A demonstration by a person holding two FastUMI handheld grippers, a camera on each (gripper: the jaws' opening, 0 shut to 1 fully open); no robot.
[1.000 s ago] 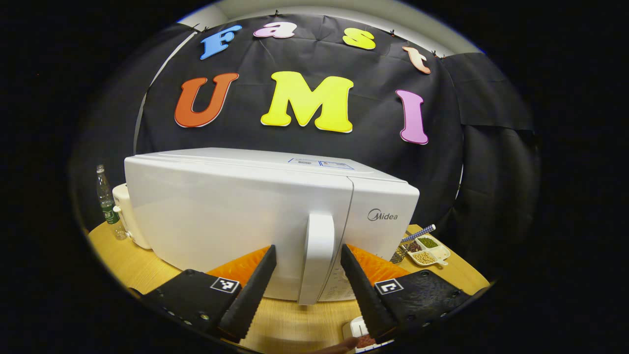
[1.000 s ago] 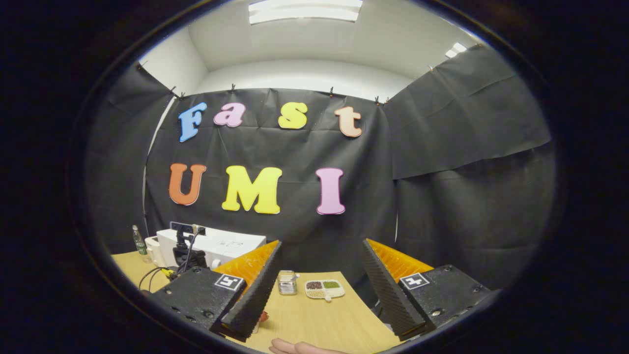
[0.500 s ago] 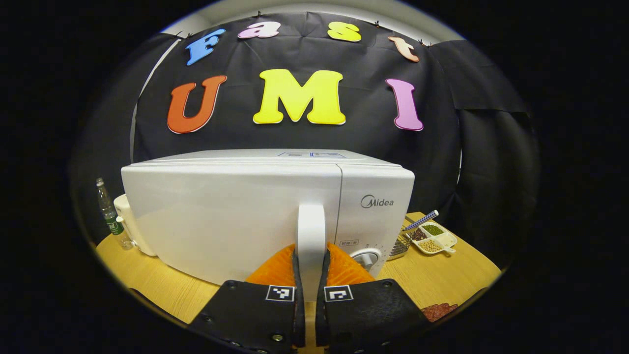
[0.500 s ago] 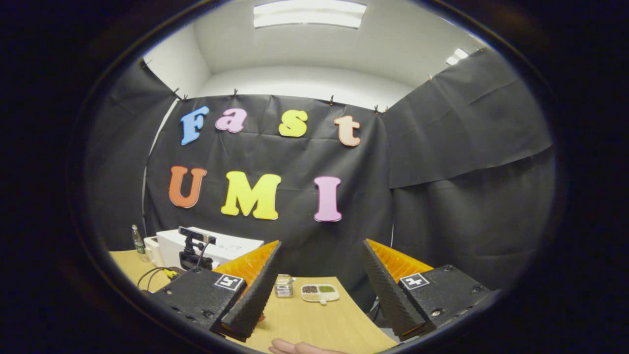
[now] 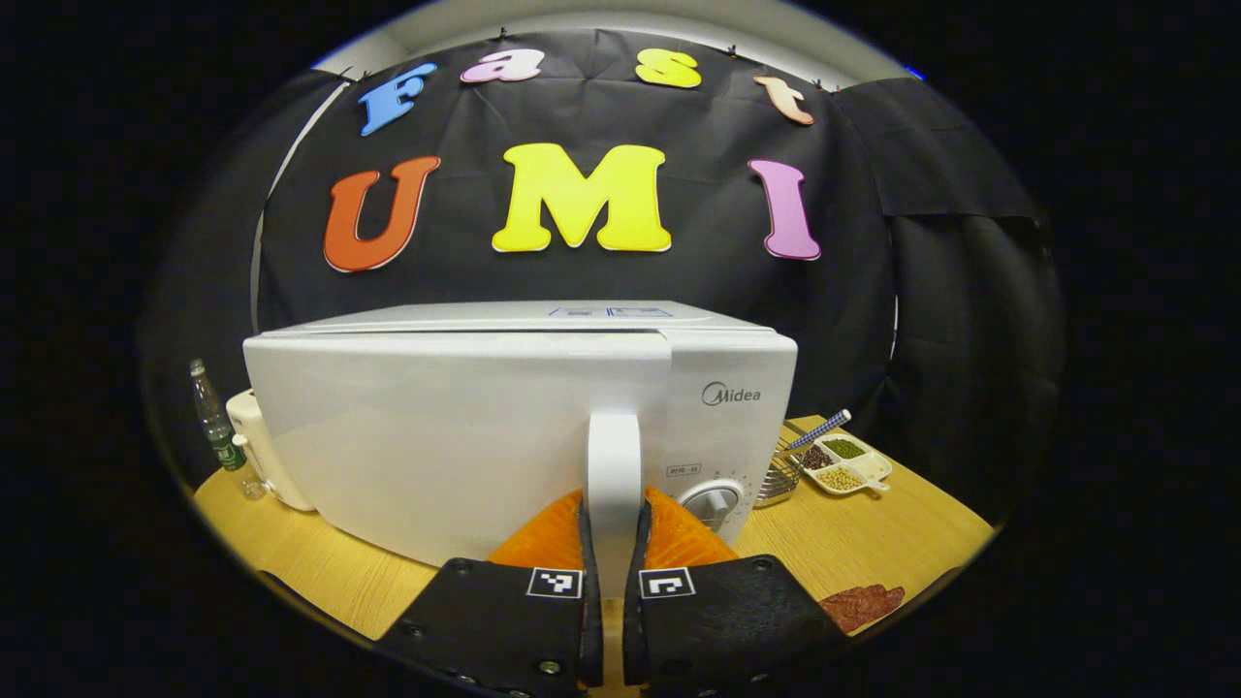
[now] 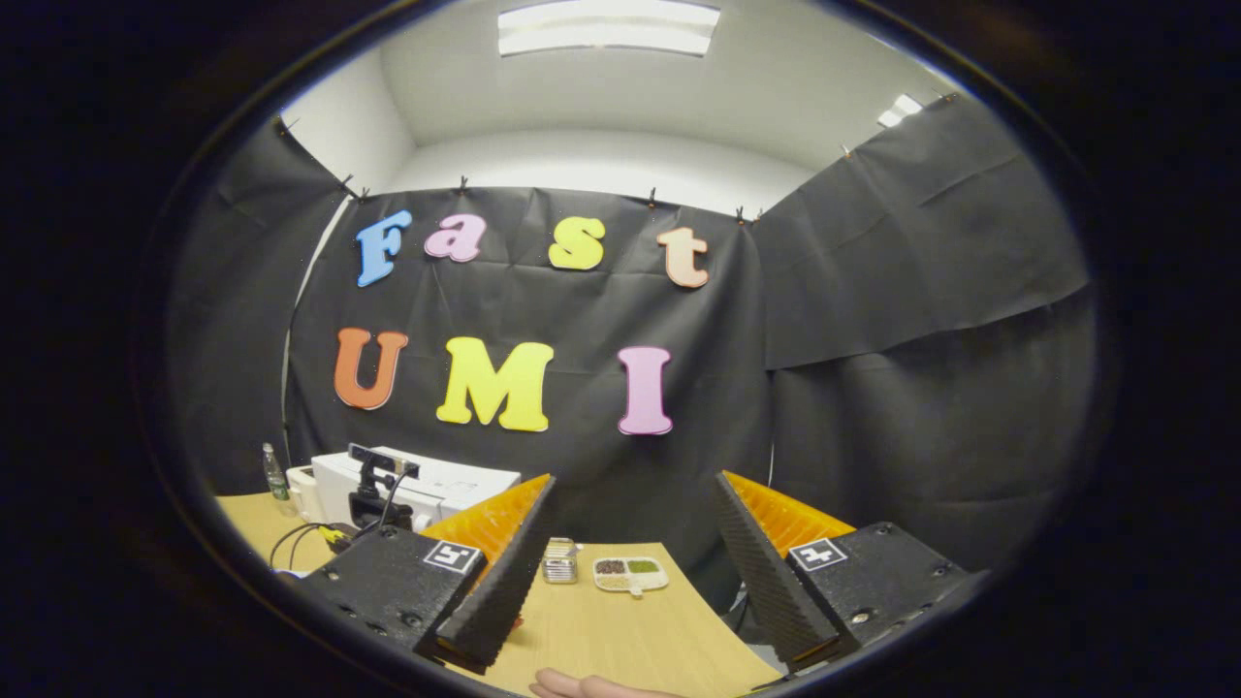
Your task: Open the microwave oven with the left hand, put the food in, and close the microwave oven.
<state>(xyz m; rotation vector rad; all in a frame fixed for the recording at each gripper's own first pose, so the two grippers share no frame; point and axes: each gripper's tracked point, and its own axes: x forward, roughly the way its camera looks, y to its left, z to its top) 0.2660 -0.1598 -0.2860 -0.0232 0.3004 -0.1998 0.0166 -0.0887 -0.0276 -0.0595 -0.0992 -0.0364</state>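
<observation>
A white microwave stands on the wooden table. My left gripper is shut on its upright door handle, one finger on each side. The door's top edge stands slightly off the body, showing a thin gap. Dark red food slices lie on the table to the lower right. In the right gripper view my right gripper hovers open over the table with nothing between its fingers. The microwave sits far to its left, with the left gripper's body in front of it.
A plastic bottle and a white appliance stand left of the microwave. To its right sit a wire basket and a divided dish of beans. A small metal container stands by that dish. A hand rests at the table's near edge.
My left gripper went from open around the handle to shut on it, and the door has since come slightly off the body. The right gripper has barely moved.
</observation>
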